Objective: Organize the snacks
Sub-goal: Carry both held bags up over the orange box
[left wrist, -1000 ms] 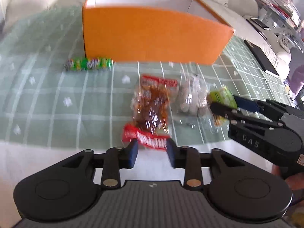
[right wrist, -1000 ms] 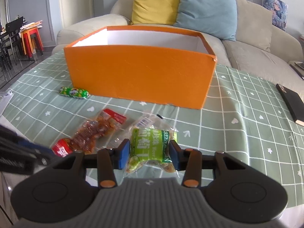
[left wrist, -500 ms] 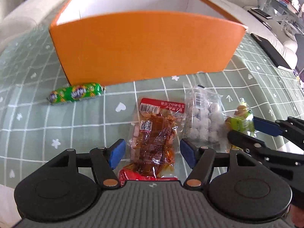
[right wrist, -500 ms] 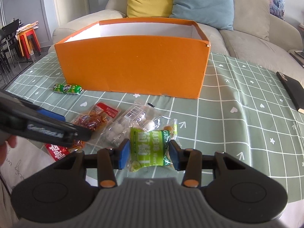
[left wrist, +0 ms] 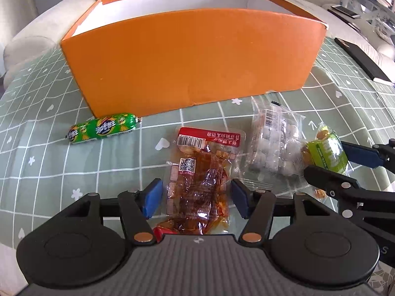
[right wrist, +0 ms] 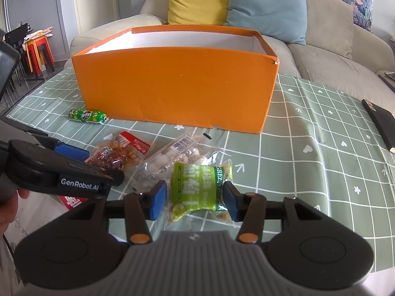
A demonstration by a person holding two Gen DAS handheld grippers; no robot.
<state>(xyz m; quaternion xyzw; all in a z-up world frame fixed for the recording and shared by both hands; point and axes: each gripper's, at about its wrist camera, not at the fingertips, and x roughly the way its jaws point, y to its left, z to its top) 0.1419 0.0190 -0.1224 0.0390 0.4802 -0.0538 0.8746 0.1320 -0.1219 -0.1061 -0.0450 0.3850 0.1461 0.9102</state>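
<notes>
Left wrist view shows the left tongs spread wide around a red-brown snack packet lying flat on the table, with the orange box at twelve o'clock. At three o'clock, the right tongs straddle a green snack bag, pads apparently just touching it. Both packets look light, soft and crinkly; mid-body is the likely hold.

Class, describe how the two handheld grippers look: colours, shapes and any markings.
Both are matte black, with two round discs flanking a ribbed grey centre panel, brass-coloured pivot screws and blue finger pads. The left gripper carries white "GenRobot.AI" lettering on its side. The right gripper looks identical. No cables show.
</notes>
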